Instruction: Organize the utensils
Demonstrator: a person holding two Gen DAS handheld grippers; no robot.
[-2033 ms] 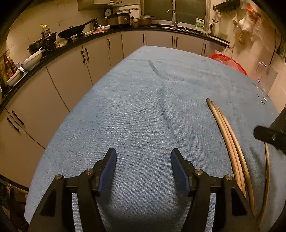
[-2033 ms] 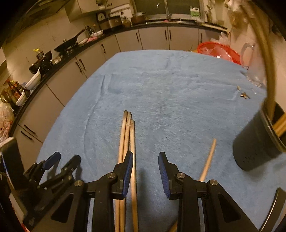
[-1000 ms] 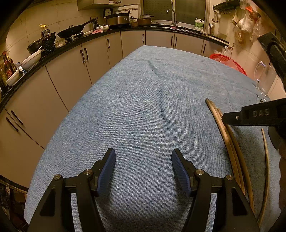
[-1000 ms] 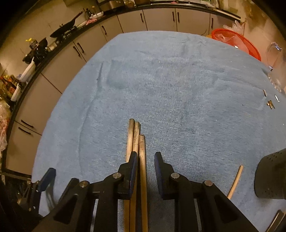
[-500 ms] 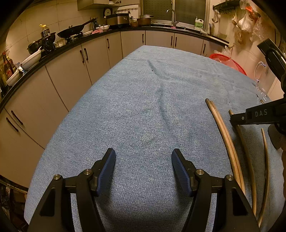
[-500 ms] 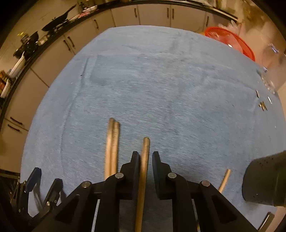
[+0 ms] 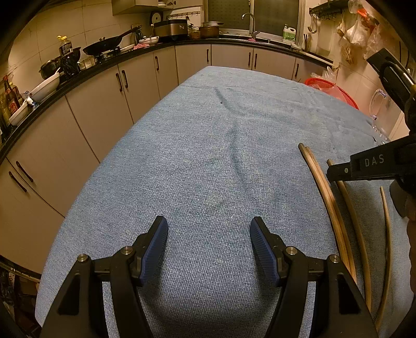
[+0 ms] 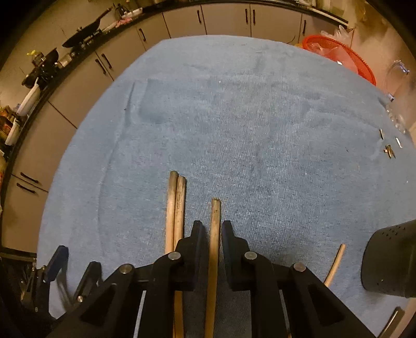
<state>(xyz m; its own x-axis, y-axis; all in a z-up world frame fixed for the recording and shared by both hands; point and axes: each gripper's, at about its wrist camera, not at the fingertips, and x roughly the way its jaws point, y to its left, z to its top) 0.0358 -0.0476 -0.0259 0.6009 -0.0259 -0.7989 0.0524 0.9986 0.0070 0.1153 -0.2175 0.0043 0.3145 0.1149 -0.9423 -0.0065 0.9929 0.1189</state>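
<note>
1. Right tool: in the right wrist view its jaws are drawn narrow and clamp a single chopstick between them. The stick's blunt end projects a short way past the fingertips, over the blue cloth.
2. Just left of the clamped stick, a pair of chopsticks lies on the cloth, the two touching side by side. Their near ends pass under the tool body.
3. A fourth chopstick lies apart on the right side, near a dark perforated holder at the frame edge. Only the right wrist view shows this holder.
4. Left tool: in the left wrist view its jaws stand wide apart with nothing between them, low over bare cloth. The right wrist view shows the same tool at its lower left corner, blurred.
5. The left wrist view shows the right tool side-on at its right edge, marked "DAS", with the gripped stick running beneath it. Whether that stick touches the cloth cannot be told in either view.
6. Farther out, small metal pieces lie on the cloth at the right.
7. Beyond the table: a red basket and a clear jug at the far right.
8. Farthest: cabinets and a worktop. The left wrist view alone shows the wok, sink tap and window.
</note>
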